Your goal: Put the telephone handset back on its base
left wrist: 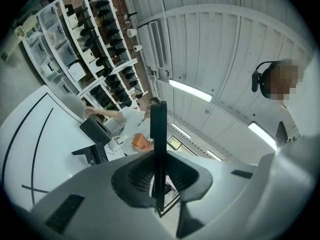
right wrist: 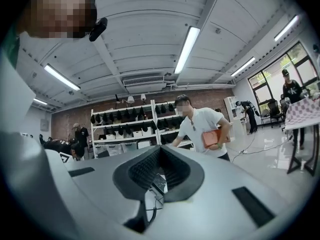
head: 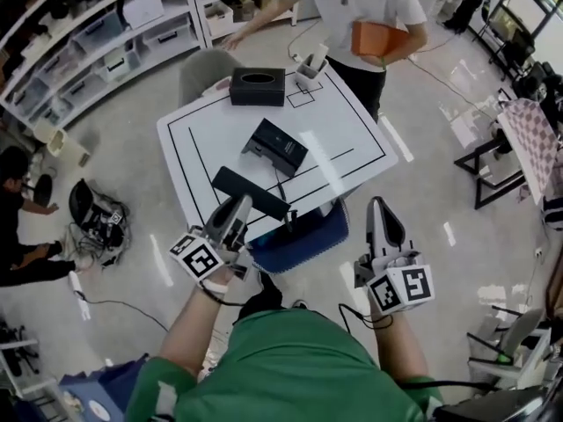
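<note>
**Head view.** My left gripper (head: 237, 207) is clamped on the handset (head: 255, 195), which hangs above the near edge of the table (head: 352, 130). The base (head: 274, 146) sits near the table's middle, well apart from the handset.
- Hazard: most of the handset's length sticks out to one side of the jaws, so it could pivot or slip and drop past the near edge.
- Hazard: the cord (head: 280, 185) runs from the base toward that edge and could snag.

No brand is legible. The marker cubes (head: 201, 258) show square patterns only.

**Left gripper view.** The handset stands edge-on between the pads. The contact strip is thin, so I judge the hold sensitive to twisting. No writing is readable.

**Right gripper view.** My right gripper (right wrist: 160, 151) is closed and empty, so it cannot steady the base if the base is nudged. No text is readable.
</note>
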Action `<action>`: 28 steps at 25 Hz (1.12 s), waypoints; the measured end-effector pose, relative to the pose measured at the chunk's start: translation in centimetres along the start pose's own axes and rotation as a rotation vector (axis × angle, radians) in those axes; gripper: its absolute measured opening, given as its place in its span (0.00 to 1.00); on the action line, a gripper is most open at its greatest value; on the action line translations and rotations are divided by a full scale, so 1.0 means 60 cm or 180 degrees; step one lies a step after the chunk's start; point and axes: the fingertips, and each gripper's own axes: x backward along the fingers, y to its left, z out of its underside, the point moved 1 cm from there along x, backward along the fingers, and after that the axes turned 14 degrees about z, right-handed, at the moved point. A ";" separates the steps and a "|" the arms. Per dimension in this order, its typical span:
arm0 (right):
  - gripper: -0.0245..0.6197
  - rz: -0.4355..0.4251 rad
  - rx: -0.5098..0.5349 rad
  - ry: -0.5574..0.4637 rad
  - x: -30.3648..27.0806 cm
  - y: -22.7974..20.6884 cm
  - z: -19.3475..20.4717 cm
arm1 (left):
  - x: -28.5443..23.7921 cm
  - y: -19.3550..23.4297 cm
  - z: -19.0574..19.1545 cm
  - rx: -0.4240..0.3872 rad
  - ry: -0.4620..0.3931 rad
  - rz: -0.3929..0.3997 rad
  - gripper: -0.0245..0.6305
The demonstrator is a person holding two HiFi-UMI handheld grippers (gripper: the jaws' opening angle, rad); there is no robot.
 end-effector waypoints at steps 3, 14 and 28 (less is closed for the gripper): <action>0.07 0.0078 0.0024 0.0031 -0.024 0.008 0.004 | -0.015 0.045 0.004 0.0147 0.0077 -0.0037 0.16; 0.07 0.0201 -0.0030 0.0187 -0.099 -0.005 0.035 | -0.080 0.189 0.045 0.0682 0.0177 -0.0352 0.16; 0.07 0.0082 -0.0240 0.0452 -0.182 -0.088 0.086 | -0.134 0.320 0.110 0.0955 0.0119 -0.0758 0.16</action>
